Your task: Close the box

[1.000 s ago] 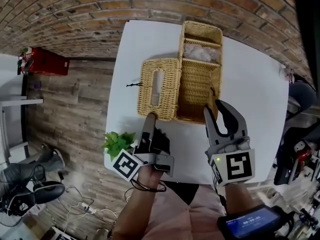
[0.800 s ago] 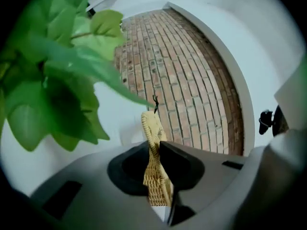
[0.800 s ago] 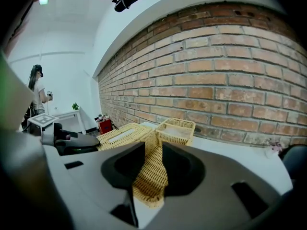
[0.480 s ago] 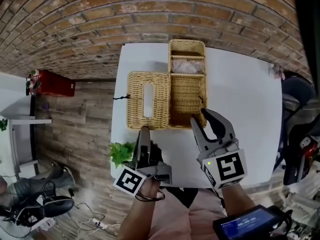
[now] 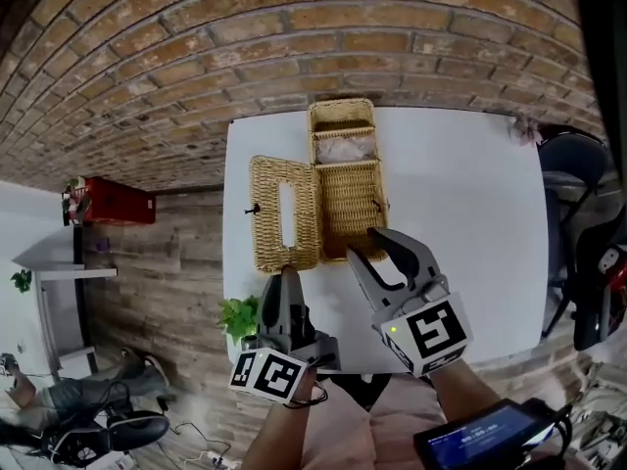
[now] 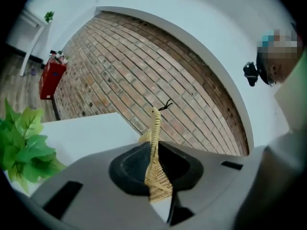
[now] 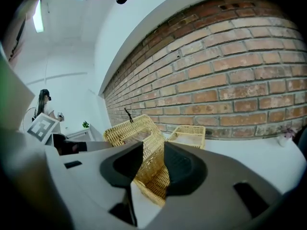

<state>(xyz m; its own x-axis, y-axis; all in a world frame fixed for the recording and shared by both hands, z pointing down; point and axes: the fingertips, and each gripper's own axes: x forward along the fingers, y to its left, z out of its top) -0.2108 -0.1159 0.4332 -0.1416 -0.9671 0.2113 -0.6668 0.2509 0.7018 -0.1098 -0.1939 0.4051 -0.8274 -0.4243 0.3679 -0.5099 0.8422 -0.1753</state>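
A wicker box (image 5: 350, 192) stands open on the white table (image 5: 460, 213), with white stuff in its far compartment. Its hinged lid (image 5: 284, 213) hangs out to the left, with a black loop (image 5: 253, 209) at the outer edge. My left gripper (image 5: 285, 274) is shut on the lid's near edge; its jaws have just been closing. From that gripper's own view the lid (image 6: 154, 128) stands on edge between the pads. My right gripper (image 5: 362, 245) holds the box's near wall (image 7: 152, 171); its jaws have just been opening, and the wicker still fills the gap.
A small green plant (image 5: 238, 316) sits at the table's near left corner, beside my left gripper. A brick wall runs behind the table. A red object (image 5: 108, 202) lies on the wooden floor to the left, a dark chair (image 5: 573, 164) at the right.
The left gripper has risen and rolled, and the lid's outer edge has lifted off the table towards upright. The plant has slid out to the lower left of the left gripper view.
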